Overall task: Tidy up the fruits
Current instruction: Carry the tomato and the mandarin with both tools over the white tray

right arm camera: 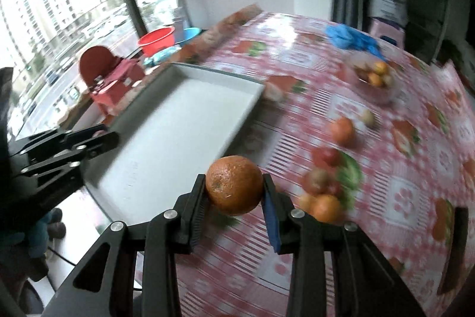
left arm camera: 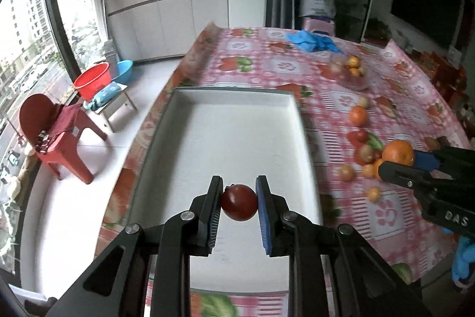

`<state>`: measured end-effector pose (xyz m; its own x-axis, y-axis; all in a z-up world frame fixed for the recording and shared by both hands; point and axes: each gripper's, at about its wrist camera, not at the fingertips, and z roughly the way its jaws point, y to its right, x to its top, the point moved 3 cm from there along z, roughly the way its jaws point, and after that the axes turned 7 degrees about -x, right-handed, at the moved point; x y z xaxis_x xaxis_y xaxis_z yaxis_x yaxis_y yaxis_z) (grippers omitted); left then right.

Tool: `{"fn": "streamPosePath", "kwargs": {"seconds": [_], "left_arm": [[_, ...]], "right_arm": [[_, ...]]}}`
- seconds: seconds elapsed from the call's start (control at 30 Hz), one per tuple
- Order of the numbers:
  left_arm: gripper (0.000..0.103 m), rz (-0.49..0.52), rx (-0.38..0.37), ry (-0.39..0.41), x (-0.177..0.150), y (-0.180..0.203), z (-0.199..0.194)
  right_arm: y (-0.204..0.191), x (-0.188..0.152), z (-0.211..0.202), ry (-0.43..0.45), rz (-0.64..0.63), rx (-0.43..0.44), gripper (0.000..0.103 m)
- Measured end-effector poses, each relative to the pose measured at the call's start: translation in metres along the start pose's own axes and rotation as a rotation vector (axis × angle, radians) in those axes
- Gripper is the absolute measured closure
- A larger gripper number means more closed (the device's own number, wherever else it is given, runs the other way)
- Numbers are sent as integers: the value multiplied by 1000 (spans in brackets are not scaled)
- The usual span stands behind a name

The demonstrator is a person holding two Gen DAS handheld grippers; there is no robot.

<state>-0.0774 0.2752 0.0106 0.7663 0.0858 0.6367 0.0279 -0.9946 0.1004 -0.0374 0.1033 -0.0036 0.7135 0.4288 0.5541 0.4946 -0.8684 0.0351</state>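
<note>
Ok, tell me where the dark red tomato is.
In the left wrist view, the dark red tomato sits clamped in the left gripper, above the white tray's near end.

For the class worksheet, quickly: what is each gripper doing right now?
Left gripper: shut on a dark red tomato.
Right gripper: shut on an orange.

Both black two-finger grippers tilt steeply downward, the left gripper (left arm camera: 239, 202) with jaws clamped on a small dark-red round tomato (left arm camera: 239, 202), the right gripper (right arm camera: 234, 186) gripping a large dimpled orange (right arm camera: 234, 184).
</note>
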Motion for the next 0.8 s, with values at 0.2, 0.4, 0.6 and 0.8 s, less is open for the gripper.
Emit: {"fn": "streamPosePath", "kwargs": {"seconds": [0.2,0.4,0.6,0.8], "left_arm": [[79,-22,22,-21,1,-27,14],[79,-41,27,-40,-3,-45,25],[79,-76,23,-46,-4,-54,38],[79,-69,39,-89,-14,-53,58]], "right_arm": [[-38,24,24,-44,-63,42,64],[-57,44,48,-79,-79,64,65],[-68,45,67,-114,-90,60,65],[-73,33,84,-163,-107,53,64]]}}
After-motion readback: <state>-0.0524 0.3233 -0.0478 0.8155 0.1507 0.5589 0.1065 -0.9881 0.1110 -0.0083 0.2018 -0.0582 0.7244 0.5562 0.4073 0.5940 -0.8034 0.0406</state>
